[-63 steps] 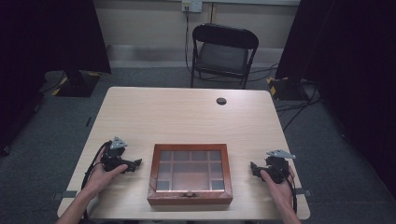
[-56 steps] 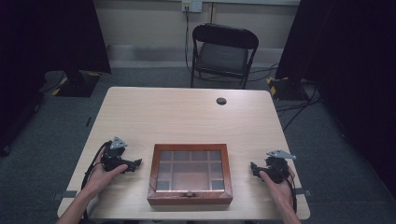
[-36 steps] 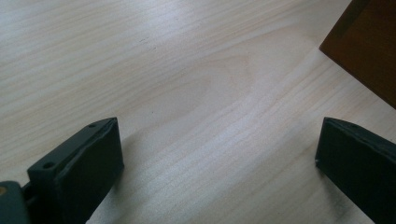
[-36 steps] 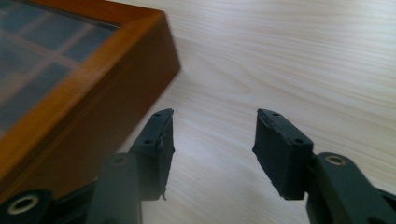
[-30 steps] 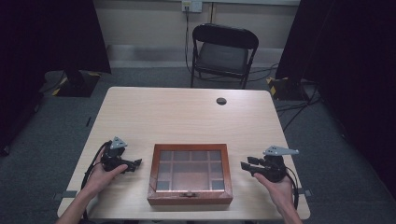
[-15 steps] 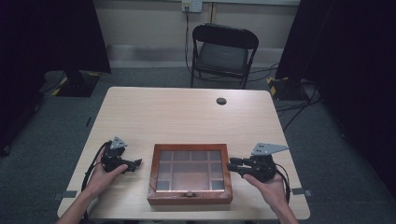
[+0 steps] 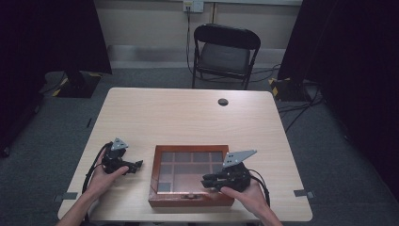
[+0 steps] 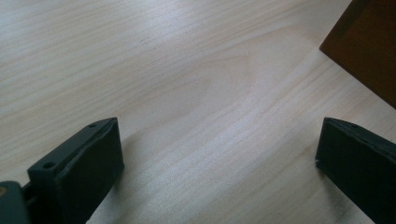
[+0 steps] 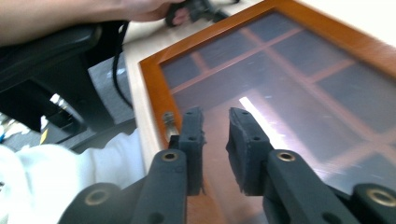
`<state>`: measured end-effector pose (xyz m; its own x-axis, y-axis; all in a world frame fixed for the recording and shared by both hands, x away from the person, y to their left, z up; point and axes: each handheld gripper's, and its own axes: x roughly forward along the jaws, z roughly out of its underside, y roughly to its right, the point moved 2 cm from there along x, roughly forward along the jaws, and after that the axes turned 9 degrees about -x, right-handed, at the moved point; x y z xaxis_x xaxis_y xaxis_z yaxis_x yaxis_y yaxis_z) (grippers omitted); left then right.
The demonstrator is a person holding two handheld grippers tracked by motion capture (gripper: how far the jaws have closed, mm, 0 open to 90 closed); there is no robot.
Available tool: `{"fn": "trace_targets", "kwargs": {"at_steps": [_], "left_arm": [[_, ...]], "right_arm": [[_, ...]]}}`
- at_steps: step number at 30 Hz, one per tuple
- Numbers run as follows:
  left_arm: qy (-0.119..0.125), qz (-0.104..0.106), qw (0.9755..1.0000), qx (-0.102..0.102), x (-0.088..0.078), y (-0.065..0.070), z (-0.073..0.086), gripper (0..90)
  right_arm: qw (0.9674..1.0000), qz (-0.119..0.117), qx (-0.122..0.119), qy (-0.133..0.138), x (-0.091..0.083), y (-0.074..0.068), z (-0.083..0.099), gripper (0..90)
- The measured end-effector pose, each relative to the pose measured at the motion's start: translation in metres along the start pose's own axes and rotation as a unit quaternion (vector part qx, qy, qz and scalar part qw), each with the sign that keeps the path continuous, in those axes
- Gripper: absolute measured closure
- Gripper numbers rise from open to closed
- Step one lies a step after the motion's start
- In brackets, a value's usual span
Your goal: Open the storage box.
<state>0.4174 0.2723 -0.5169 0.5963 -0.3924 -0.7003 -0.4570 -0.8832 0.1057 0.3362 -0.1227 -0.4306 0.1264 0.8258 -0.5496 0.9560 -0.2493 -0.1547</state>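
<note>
A wooden box (image 7: 190,175) with a glass lid sits at the near edge of the table (image 7: 188,113), between the two hands. The right gripper (image 7: 210,181) hangs over the lid's near right part. Its jaws are almost together, with a thin gap, and hold nothing. The left gripper (image 7: 136,164) rests on the table beside the box, jaws wide apart and empty. The box looks hard and a bit heavy. The glass is smooth and could crack. I think the small metal clasp (image 9: 168,120) on the front is the best place to grab.
</note>
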Motion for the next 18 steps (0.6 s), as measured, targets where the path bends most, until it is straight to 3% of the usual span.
{"fn": "trace_targets", "kwargs": {"at_steps": [10, 18], "left_arm": [[-0.002, 0.000, 1.0000, -0.002, 0.000, 0.000, 0.000, 0.0], [-0.005, -0.001, 1.0000, -0.003, -0.001, 0.000, 0.000, 0.2]], "right_arm": [[0.9983, -0.052, -0.024, -0.015, 0.026, -0.013, 0.002, 81.4], [0.9979, -0.053, -0.029, -0.022, 0.035, -0.016, 0.003, 80.9]]}}
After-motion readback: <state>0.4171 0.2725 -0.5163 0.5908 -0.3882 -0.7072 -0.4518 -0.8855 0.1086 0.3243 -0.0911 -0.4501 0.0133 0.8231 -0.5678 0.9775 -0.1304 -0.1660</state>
